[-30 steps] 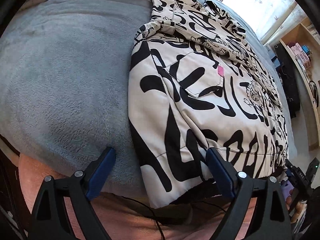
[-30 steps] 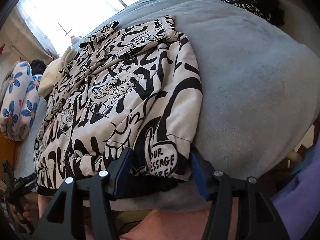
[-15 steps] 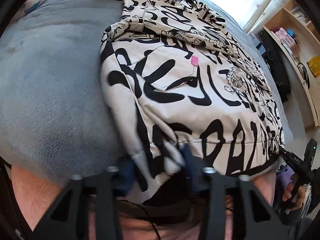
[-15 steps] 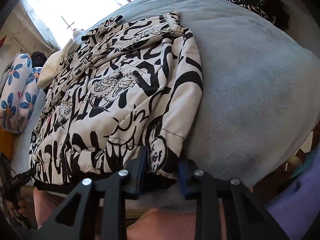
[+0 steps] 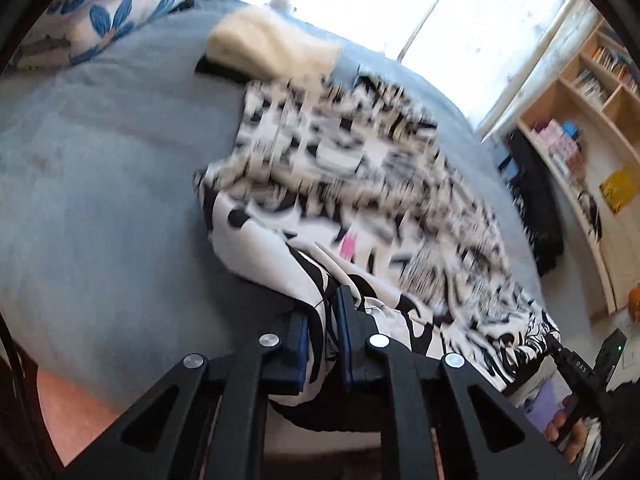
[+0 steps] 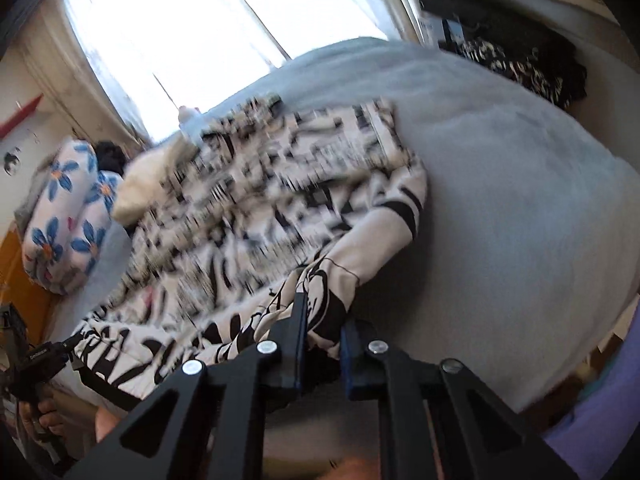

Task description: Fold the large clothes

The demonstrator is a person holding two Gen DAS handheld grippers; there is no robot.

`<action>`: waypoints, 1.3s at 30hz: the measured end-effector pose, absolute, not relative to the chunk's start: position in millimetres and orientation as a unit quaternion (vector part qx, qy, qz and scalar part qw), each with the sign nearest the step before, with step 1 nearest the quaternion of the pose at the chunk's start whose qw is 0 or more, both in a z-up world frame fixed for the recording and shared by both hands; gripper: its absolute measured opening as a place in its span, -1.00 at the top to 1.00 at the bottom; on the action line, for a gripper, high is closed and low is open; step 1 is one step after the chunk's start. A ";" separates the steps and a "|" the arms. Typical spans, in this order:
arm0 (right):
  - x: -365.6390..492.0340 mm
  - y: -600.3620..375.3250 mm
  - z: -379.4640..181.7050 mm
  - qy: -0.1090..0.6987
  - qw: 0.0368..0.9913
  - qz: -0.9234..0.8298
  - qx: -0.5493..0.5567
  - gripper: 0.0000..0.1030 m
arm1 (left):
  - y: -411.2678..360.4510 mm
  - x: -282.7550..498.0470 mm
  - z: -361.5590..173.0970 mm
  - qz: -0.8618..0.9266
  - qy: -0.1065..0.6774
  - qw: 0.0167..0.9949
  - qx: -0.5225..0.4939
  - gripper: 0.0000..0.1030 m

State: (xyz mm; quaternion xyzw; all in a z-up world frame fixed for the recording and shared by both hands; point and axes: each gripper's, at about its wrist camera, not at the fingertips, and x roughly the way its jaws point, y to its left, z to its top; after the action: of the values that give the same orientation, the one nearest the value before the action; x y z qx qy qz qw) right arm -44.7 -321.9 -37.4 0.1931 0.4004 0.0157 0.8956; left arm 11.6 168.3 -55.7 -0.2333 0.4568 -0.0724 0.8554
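At the near edge of the bed, the left gripper [image 5: 326, 322] is seen with its jaws pressed together on the hem of the black-and-white printed jacket [image 5: 360, 184], a fold of the fabric being pinched between the blue pads [image 5: 298, 344]. These jaws have just been closing, with the cloth between them. The pinched corner is lifted off the grey blanket [image 5: 100, 200], and the hem is drawn up in a ridge toward the gripper.

At the other near corner of the garment, the right gripper [image 6: 322, 334] is likewise clamped on the hem of the jacket [image 6: 280, 200]; its jaws have also just been closing, and printed fabric is caught between the blue pads [image 6: 347, 356]. From the left wrist view, this right gripper [image 5: 560, 354] can be made out at the lower right edge, held in a hand [image 5: 564, 432]. From the right wrist view, the left gripper [image 6: 44, 354] is seen at the lower left with its hand [image 6: 44, 420].

Beyond the grippers, the rest of the jacket is spread across the middle of the bed, its pattern blurred. The blanket [image 6: 520, 200] is left bare on either side of it.

At the far edge of the bed, a cream folded item [image 5: 272, 50] is laid just past the jacket's top. A floral pillow [image 5: 116, 12] is found at the far corner, before a bright window [image 5: 360, 0]. Wooden shelves [image 5: 592, 120] are visible beside the bed.
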 end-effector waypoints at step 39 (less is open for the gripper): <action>333.5 -339.8 -87.3 0.435 0.865 0.043 0.247 -0.07 | 159.9 385.9 -110.3 -0.037 0.488 0.849 -0.198 -0.47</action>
State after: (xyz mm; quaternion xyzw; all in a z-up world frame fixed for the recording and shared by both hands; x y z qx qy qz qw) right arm 333.5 -339.8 -87.3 0.2469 0.4346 0.0429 0.8651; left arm 385.9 159.9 -110.3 -0.1979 0.4877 -0.0370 0.8494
